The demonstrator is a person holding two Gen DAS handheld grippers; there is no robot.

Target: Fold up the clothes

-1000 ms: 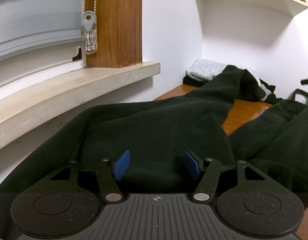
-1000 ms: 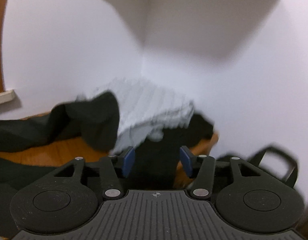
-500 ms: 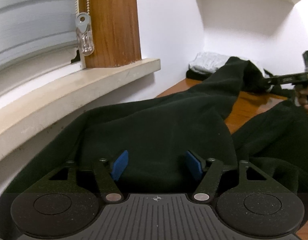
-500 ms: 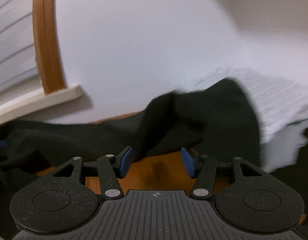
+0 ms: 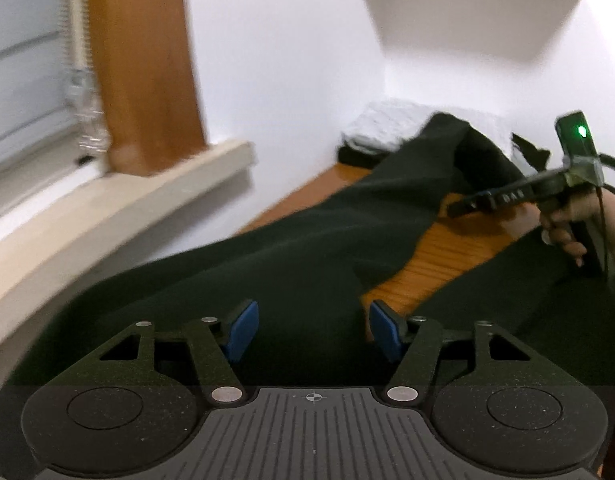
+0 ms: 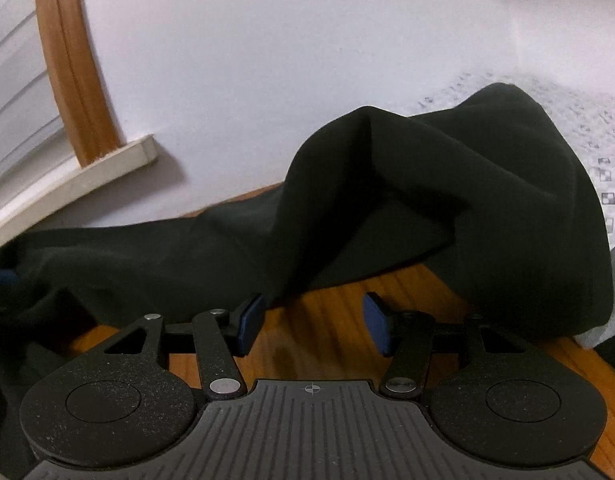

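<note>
Closest in, the left gripper (image 5: 313, 334) has its blue pads wide apart and is low over the near end of the dark trousers (image 5: 291, 256), with cloth showing between the fingers but nothing pinched. The right gripper (image 6: 313, 326) is spread open too, over bare wooden table (image 6: 331, 336), with the nearest fold just beside its left finger.

I'd say the step is getting a hold on each end, so bite a full fold of cloth, not just the edge, and pull the leg straight before folding.

The trousers lie on the table along the wall under the window sill (image 5: 119, 216). Their long axis runs from near left to far right, and the far end is humped up onto a pale folded cloth (image 6: 587, 128) in the corner.
</note>
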